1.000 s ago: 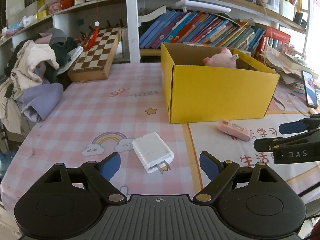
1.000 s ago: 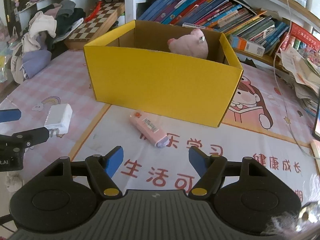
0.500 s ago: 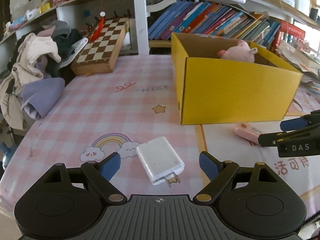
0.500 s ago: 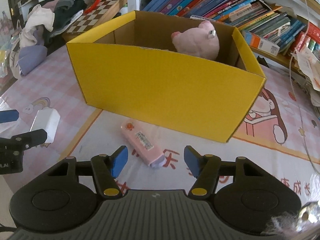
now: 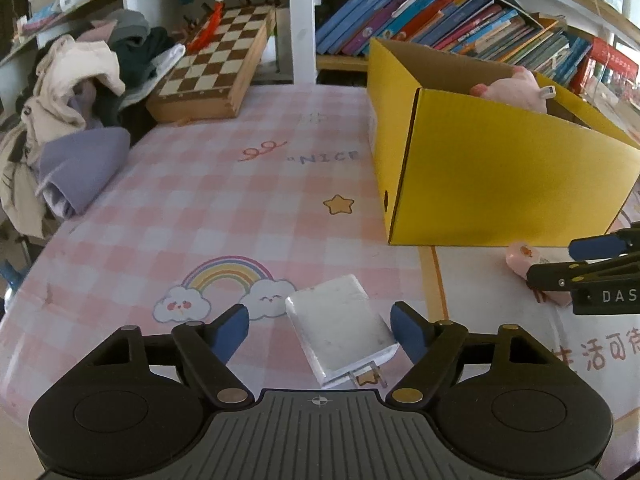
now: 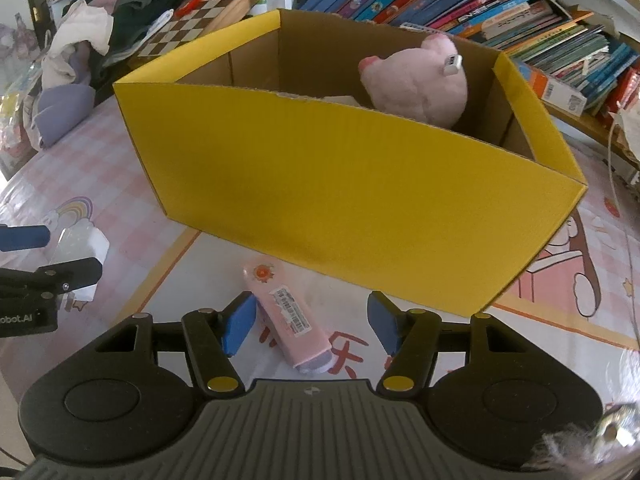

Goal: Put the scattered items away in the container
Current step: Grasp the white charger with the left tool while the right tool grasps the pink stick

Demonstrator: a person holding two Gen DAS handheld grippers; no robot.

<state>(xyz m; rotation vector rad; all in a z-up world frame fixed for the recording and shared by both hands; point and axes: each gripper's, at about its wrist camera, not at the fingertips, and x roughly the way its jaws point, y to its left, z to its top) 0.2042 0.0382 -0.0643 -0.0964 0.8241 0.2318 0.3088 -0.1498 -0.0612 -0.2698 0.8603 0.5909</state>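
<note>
**A:** Where is your left gripper sitting?

**B:** You are holding its fingers wide apart around the white charger, which is lying flat on the checked tablecloth, nearer your right pad, prongs pointing back at you.

**A:** And the right gripper?

**B:** Its fingers are also standing apart. The pink eraser is lying between them, against the left pad, just in front of the yellow box that is holding the pink plush pig.

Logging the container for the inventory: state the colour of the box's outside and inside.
The box is bright yellow outside, plain brown cardboard inside; clearest in the right wrist view.
</note>
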